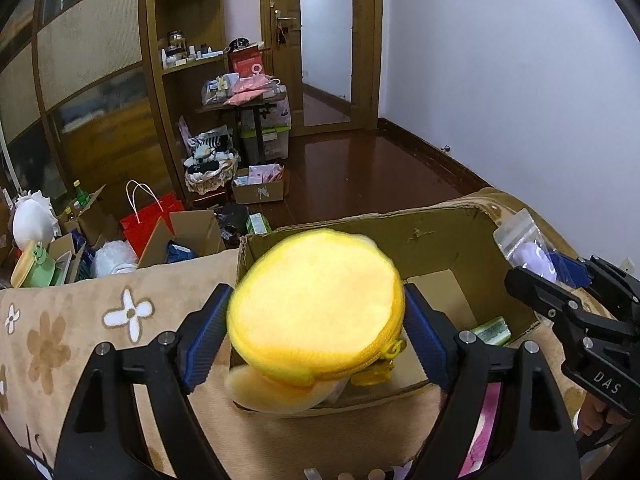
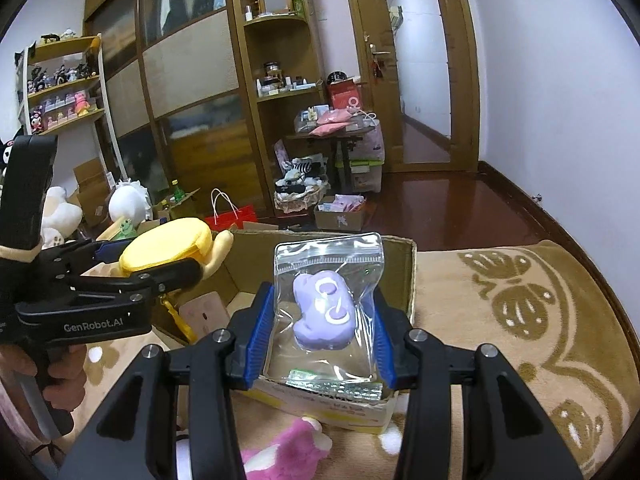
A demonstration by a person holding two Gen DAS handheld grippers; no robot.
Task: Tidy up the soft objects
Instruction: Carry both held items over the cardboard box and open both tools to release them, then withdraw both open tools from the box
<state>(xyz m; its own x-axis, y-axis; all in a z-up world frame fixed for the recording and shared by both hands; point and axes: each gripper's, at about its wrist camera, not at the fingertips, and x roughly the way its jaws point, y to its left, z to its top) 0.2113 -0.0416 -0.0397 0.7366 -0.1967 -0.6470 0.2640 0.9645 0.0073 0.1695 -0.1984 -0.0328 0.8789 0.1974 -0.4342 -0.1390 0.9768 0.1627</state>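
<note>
A round yellow plush pouch (image 1: 316,304) with a zipper hangs between the blue pads of my left gripper (image 1: 318,332), right over the open cardboard box (image 1: 440,240). The pouch looks smeared while the pads (image 1: 204,340) are sharp, and gaps show beside it, so the jaws stand open around it. My right gripper (image 2: 322,332) is shut on a clear zip bag (image 2: 328,256) holding a purple soft toy (image 2: 324,312), held above the near right corner of the box (image 2: 404,272). In the left wrist view the right gripper (image 1: 556,268) with its bag sits at the box's right edge.
The box rests on a tan flowered blanket (image 2: 520,320). A green packet (image 1: 492,330) lies inside it. A pink plush (image 2: 280,452) lies on the blanket in front. Beyond the blanket's edge are a red bag (image 1: 148,220), a white plush (image 1: 32,220) and several cartons.
</note>
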